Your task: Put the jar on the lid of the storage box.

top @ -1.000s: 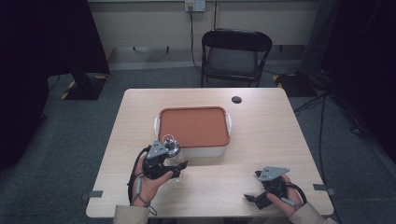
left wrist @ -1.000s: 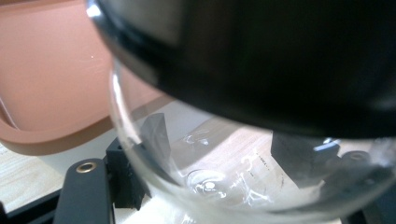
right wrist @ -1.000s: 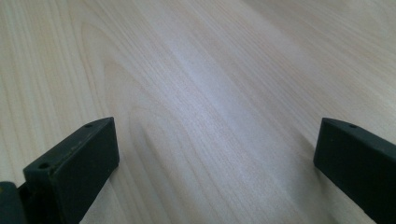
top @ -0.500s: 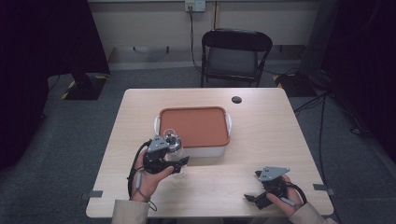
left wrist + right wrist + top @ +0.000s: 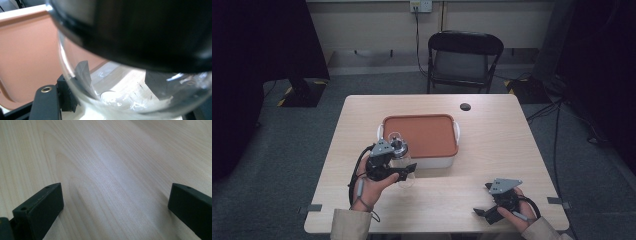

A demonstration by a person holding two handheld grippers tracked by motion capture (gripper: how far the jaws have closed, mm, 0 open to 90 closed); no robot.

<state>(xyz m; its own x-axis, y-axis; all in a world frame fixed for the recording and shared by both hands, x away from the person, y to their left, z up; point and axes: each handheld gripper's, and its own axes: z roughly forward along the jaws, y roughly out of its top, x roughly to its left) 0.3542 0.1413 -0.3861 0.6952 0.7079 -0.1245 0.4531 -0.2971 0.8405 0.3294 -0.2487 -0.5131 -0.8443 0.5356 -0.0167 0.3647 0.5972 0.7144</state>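
Observation:
A clear glass jar (image 5: 402,151) with a dark top hangs just above the table, at the front left corner of a white box with a rust-orange lid (image 5: 422,134). My left gripper (image 5: 404,173) is shut on the jar. In the left gripper view the glass (image 5: 112,97) curves between the black jaws, with the orange lid (image 5: 27,60) behind it. My right gripper (image 5: 485,202) rests low near the table's front right edge. Its jaws stand wide apart and open (image 5: 115,200) over bare wood, with nothing between them.
A small black disc (image 5: 465,106) lies on the light wooden table (image 5: 492,150) behind the box. A black folding chair (image 5: 464,57) stands beyond the far edge. Cables run across the grey floor at the right.
My left gripper has lifted the glass jar a little higher beside the box. The right gripper has stayed where it was.

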